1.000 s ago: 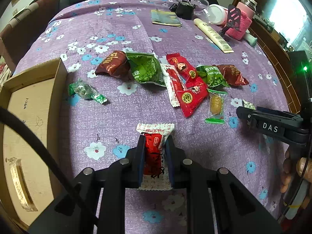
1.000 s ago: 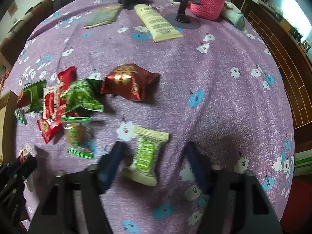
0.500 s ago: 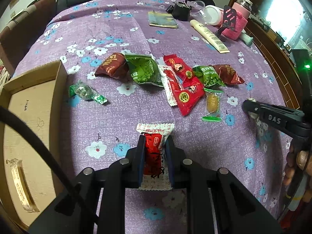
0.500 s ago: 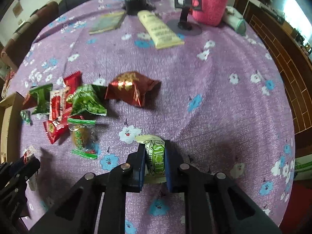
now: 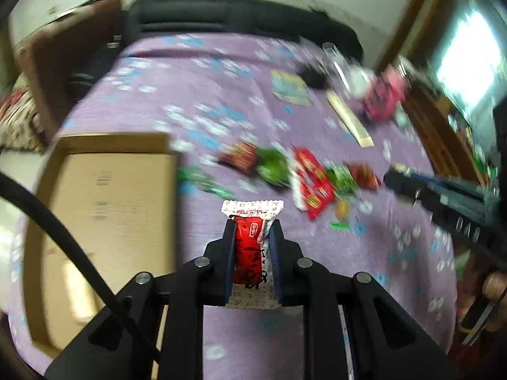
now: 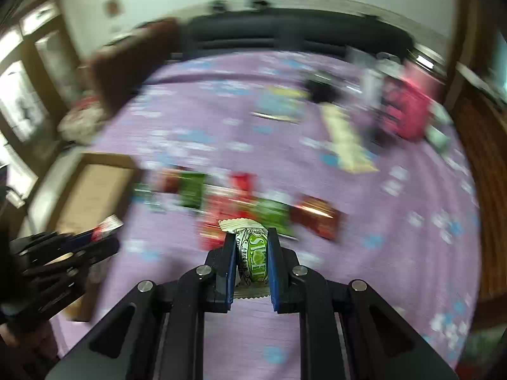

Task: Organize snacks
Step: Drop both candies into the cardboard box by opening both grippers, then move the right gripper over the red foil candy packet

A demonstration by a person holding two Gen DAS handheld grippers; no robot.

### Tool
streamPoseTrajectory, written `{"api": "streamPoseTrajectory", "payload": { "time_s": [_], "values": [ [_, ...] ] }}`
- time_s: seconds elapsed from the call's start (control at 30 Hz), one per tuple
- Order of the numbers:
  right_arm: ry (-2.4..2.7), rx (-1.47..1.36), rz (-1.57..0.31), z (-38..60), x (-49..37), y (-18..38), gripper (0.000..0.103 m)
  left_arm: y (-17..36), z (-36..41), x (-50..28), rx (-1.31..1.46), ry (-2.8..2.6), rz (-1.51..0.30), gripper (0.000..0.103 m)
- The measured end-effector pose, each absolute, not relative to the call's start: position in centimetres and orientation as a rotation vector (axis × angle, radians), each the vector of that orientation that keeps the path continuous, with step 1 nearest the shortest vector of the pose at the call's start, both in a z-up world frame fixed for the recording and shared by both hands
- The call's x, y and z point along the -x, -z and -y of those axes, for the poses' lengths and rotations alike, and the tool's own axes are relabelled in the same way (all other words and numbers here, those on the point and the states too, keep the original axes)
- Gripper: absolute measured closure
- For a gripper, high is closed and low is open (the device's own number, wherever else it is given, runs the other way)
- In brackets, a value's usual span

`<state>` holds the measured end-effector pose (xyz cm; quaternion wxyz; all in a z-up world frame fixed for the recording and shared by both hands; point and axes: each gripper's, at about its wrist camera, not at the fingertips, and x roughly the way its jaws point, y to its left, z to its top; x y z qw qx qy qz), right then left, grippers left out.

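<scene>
My left gripper [image 5: 252, 240] is shut on a red and white snack packet [image 5: 251, 247], held above the purple flowered tablecloth [image 5: 196, 101]. My right gripper [image 6: 252, 247] is shut on a green and white snack packet [image 6: 255, 259], also lifted off the cloth. An open cardboard box [image 5: 104, 215] lies to the left in the left wrist view and shows as the cardboard box [image 6: 92, 190] in the right wrist view. Several loose snacks [image 5: 304, 177] lie in a row mid-table. Both views are blurred by motion. The right gripper [image 5: 443, 202] appears at the right edge of the left wrist view.
At the far right of the table stand a pink knitted holder [image 5: 383, 98], a long cream tube [image 5: 348, 123], a booklet [image 5: 290, 90] and a dark small object [image 5: 312, 77]. A black sofa [image 5: 237, 15] lies behind the table. A brown chair [image 6: 126, 66] stands at the left.
The right gripper closed on the green and white packet and lifted it. Both grippers rose from the cloth with their packets, and the views swung so the box now lies closer to centre.
</scene>
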<state>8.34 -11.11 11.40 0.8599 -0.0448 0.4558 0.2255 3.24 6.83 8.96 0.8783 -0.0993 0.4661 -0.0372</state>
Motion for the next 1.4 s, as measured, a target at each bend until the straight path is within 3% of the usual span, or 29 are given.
{"api": "streamPoseTrajectory", "payload": {
  "time_s": [0.23,0.43,0.5,0.53,0.57,0.6,0.73,0.8,0.97,1.1,1.4],
  "values": [
    [-0.81,0.14,-0.954,-0.1,-7.4,-12.6,0.088,-9.4,-18.6,-0.3,0.402,-0.063,-0.977,0.082],
    [-0.94,0.24,-1.021,-7.6,-7.3,-10.4,0.086,-7.0,-22.2,-0.1,0.47,-0.106,-1.062,0.081],
    [-0.946,0.244,-1.065,-9.2,-8.0,-9.2,0.081,-5.9,-22.9,-0.3,0.5,-0.136,-1.089,0.079],
    [-0.947,0.238,-1.083,-9.8,-8.4,-8.8,0.077,-5.5,-23.3,-0.4,0.509,-0.159,-1.097,0.06],
    [-0.953,0.237,-1.111,-10.5,-8.8,-8.3,0.048,-5.1,-23.7,-0.5,0.507,-0.194,-1.108,0.042],
    [-0.955,0.238,-1.132,-10.9,-9.1,-7.8,0.025,-4.9,-24.0,-0.6,0.5,-0.223,-1.109,0.023],
    [-0.931,0.227,-1.143,-10.9,-9.6,-7.6,0.012,-4.6,-25.1,-0.3,0.466,-0.286,-1.124,0.001],
    [-0.942,0.212,-1.138,-10.7,-9.6,-8.1,0.007,-4.8,-24.9,-0.3,0.442,-0.283,-1.127,0.0],
    [-0.929,0.117,-1.01,-7.0,-9.5,-11.8,0.006,-6.9,-22.6,-0.5,0.345,-0.269,-1.083,0.0],
    [-0.811,0.086,-0.858,1.1,-9.1,-14.6,0.006,-9.6,-18.3,-1.0,0.22,-0.194,-1.026,0.0],
    [-0.391,0.228,-0.914,17.3,-11.4,-9.2,0.006,-7.5,-2.4,-4.4,0.0,0.094,-1.081,0.0]
  ]
}}
